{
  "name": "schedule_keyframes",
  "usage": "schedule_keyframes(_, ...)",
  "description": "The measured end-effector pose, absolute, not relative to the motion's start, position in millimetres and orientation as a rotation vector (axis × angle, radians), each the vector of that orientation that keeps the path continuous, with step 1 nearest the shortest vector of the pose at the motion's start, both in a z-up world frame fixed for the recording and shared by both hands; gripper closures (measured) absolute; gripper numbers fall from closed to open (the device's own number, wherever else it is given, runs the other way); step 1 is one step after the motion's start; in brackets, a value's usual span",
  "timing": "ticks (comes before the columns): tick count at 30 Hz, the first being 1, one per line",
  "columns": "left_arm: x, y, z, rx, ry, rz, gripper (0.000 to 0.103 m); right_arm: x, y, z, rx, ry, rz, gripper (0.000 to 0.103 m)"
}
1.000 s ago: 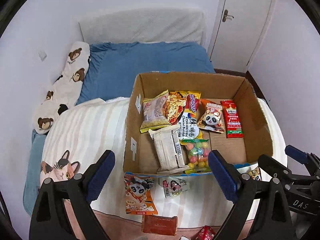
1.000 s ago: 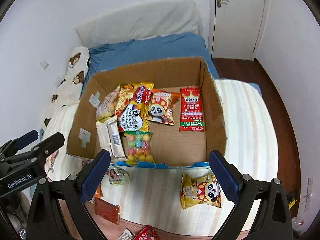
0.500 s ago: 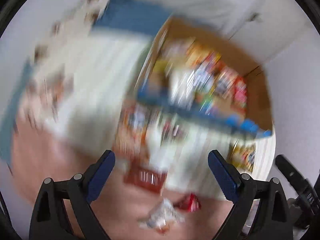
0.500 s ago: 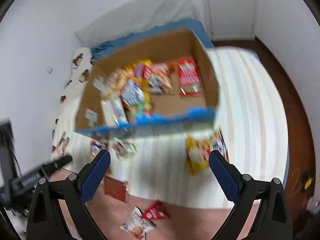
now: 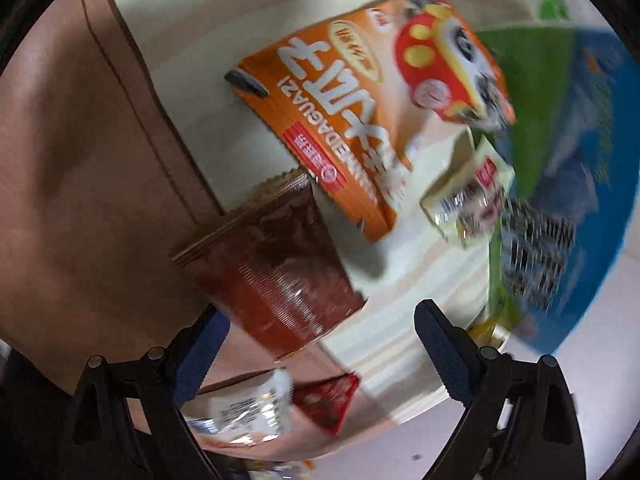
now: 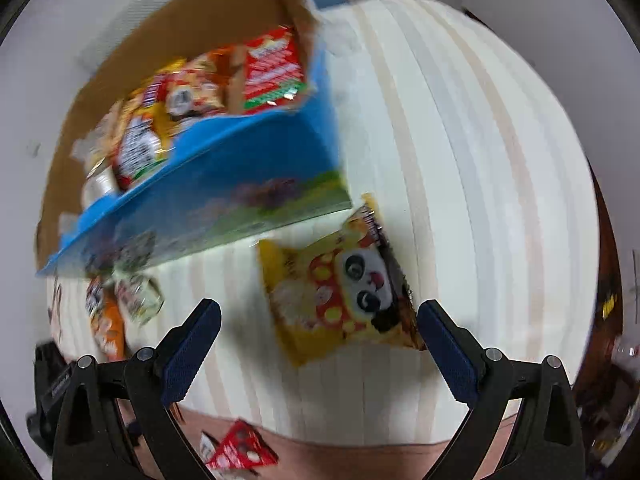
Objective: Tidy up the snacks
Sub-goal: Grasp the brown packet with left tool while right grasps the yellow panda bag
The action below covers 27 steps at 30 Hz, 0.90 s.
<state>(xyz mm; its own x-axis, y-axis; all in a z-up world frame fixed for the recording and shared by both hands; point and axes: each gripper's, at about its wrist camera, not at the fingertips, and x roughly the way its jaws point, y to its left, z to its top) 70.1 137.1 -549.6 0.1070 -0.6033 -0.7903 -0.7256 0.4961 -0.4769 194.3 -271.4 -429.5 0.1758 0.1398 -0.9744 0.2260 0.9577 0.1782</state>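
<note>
both views are pretty smeared. the left gripper (image 5: 320, 332) has its jaws spread wide, and they've just been easing in a touch, with nothing pinched; the near end of a dark red-brown packet (image 5: 276, 276) sits between the tips, untouched as far as i can tell. an orange panda snack bag (image 5: 376, 116) lies just past it on the striped blanket (image 5: 400, 320). the right gripper (image 6: 320, 332) is also spread wide and holds nothing, hanging over a yellow panda snack bag (image 6: 340, 292) lying just beside the blue-fronted cardboard box (image 6: 208, 200), which has more packets inside.
</note>
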Motion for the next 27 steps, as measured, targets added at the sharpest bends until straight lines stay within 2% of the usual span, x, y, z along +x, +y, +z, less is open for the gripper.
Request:
schedule_keyframes(1, 71, 137, -551, -1.182, 1.570, 0.154, 0.012, 198, -275, -436, 0.364, 1.408, -0.079, 0.003)
schedule_keyframes(2, 73, 136, -551, -1.160, 1.567, 0.179, 0.020, 199, -280, -441, 0.403, 1.415, -0.090, 0.003)
schedule_keyframes(4, 76, 136, -547, -1.090, 1.567, 0.182, 0.032, 200, -287, -452, 0.498, 1.430, -0.115, 0.018)
schedule_keyframes(5, 78, 134, -544, -1.024, 1.571, 0.170, 0.041, 199, -290, -455, 0.521, 1.437, -0.123, 0.036)
schedule_keyframes(6, 80, 131, -541, -0.970, 1.573, 0.150, 0.044, 197, -293, -458, 0.540, 1.438, -0.124, 0.044)
schedule_keyframes(7, 79, 129, -539, -0.923, 1.574, 0.129, 0.045, 194, -295, -459, 0.549, 1.431, -0.118, 0.047)
schedule_keyframes(8, 79, 125, -535, -0.859, 1.576, 0.115, 0.046, 192, -294, -459, 0.526, 1.430, -0.107, 0.054)
schedule_keyframes(13, 82, 99, -519, -0.450, 1.581, -0.008, 0.046, 175, -273, -454, 0.275, 1.511, 0.062, 0.059)
schedule_keyframes(17, 81, 76, -511, -0.113, 1.578, -0.107, 0.046, 147, -245, -451, -0.032, 1.601, 0.223, 0.059)
schedule_keyframes(19, 80, 69, -509, -0.013, 1.571, -0.134, 0.045, 138, -245, -449, -0.071, 1.619, 0.233, 0.045)
schedule_keyframes(20, 81, 67, -509, -0.002, 1.572, -0.134, 0.044, 135, -250, -447, -0.037, 1.623, 0.218, 0.026)
schedule_keyframes(21, 83, 67, -509, -0.023, 1.582, -0.130, 0.044, 132, -260, -444, 0.056, 1.614, 0.201, 0.016)
schedule_keyframes(25, 82, 93, -513, -0.211, 1.619, -0.119, 0.044, 112, -302, -429, 0.373, 1.515, 0.110, 0.015)
schedule_keyframes(27, 81, 100, -511, -0.274, 1.617, -0.110, 0.044, 107, -292, -412, 0.245, 1.454, 0.145, 0.015)
